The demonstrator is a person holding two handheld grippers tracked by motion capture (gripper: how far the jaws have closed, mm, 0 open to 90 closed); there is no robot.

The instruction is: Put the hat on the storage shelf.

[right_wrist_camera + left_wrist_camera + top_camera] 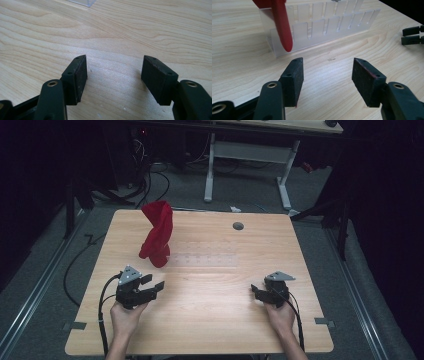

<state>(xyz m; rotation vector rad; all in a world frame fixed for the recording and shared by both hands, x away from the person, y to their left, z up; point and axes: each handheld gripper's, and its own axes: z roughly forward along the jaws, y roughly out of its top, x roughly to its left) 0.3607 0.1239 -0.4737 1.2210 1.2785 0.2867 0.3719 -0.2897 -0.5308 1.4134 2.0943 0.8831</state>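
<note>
A twisted red cloth (157, 237) stands tall at the left end of a clear slotted plastic rack (205, 259) on the wooden table (215, 320). In the left gripper view a red tip of the cloth (282, 27) hangs down over the rack's (324, 30) near left corner. My left gripper (154, 282) (327, 75) is held low just in front of the rack, jaws open, nothing between them. At the table's right side my right gripper (255, 291) (115, 72) is open over bare wood, its jaws pointing left; they appear far off (412, 35) in the left gripper view.
A round cable hole (238, 226) sits in the tabletop behind the rack. A corner of the rack (80, 2) lies at the top of the right gripper view. Cables trail from both grippers toward the table's front edge. Beyond the table stand a white desk frame (247, 155) and floor cables.
</note>
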